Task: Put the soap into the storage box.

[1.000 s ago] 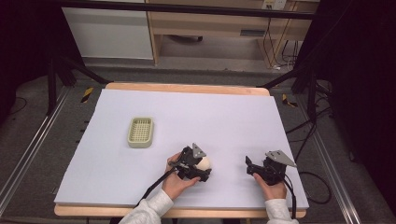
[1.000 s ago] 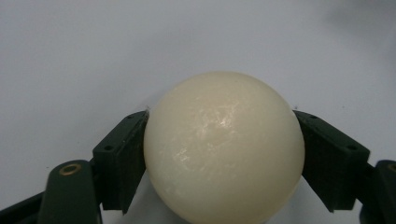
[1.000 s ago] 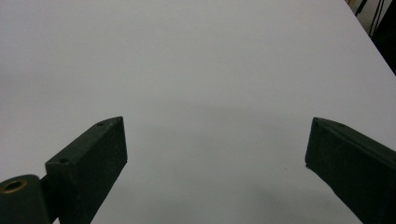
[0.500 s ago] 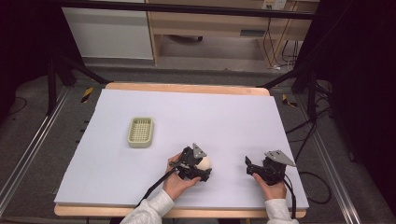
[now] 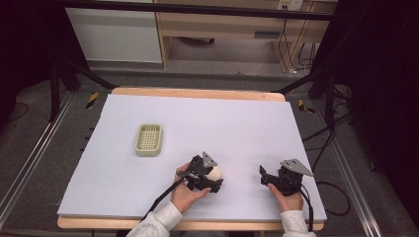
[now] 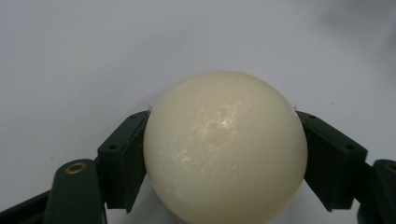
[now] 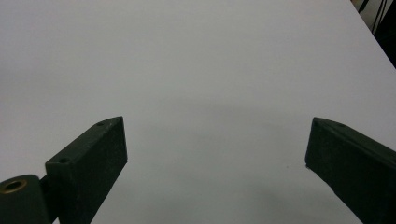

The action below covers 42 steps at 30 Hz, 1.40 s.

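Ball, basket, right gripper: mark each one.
ball (image 6: 224, 149), left gripper view, middle of its front.
basket (image 5: 148, 152), high view, near rim.
right gripper (image 7: 215, 154), right gripper view, midway between its open jaws.

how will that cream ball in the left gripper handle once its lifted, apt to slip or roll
The cream ball looks smooth and glossy, so it may slip: the left gripper presses flat pads on its curved sides. It seems rigid, showing no dent under the pads. Being round, it would probably roll across the flat table if released.
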Each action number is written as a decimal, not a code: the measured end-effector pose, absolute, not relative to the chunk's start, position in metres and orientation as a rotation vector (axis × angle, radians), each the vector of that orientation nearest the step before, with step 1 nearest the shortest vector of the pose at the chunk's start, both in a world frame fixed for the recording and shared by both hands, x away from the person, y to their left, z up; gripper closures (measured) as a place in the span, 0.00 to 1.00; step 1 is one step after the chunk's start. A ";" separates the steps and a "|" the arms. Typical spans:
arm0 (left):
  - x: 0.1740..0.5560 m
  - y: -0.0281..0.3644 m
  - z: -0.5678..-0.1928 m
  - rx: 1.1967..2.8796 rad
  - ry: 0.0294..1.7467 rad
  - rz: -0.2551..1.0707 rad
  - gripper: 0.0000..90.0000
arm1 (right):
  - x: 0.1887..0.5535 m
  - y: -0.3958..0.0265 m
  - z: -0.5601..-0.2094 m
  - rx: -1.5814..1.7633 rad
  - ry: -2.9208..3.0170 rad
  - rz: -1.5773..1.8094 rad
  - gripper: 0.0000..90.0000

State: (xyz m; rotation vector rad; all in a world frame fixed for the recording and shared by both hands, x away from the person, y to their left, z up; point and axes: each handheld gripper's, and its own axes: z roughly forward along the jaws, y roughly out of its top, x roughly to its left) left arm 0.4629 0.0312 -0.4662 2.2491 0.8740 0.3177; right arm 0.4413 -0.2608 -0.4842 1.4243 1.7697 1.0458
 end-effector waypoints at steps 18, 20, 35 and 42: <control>0.467 0.065 -0.444 2.209 0.907 0.352 0.27 | 0.442 -0.262 -0.484 1.436 1.773 1.048 0.07; 0.468 0.069 -0.442 2.205 0.912 0.359 0.27 | 0.441 -0.262 -0.484 1.434 1.773 1.048 0.07; 0.475 0.103 -0.429 2.174 0.966 0.403 0.27 | 0.442 -0.262 -0.484 1.440 1.770 1.048 0.07; 0.479 0.116 -0.425 2.158 0.993 0.419 0.27 | 0.442 -0.261 -0.484 1.441 1.772 1.047 0.07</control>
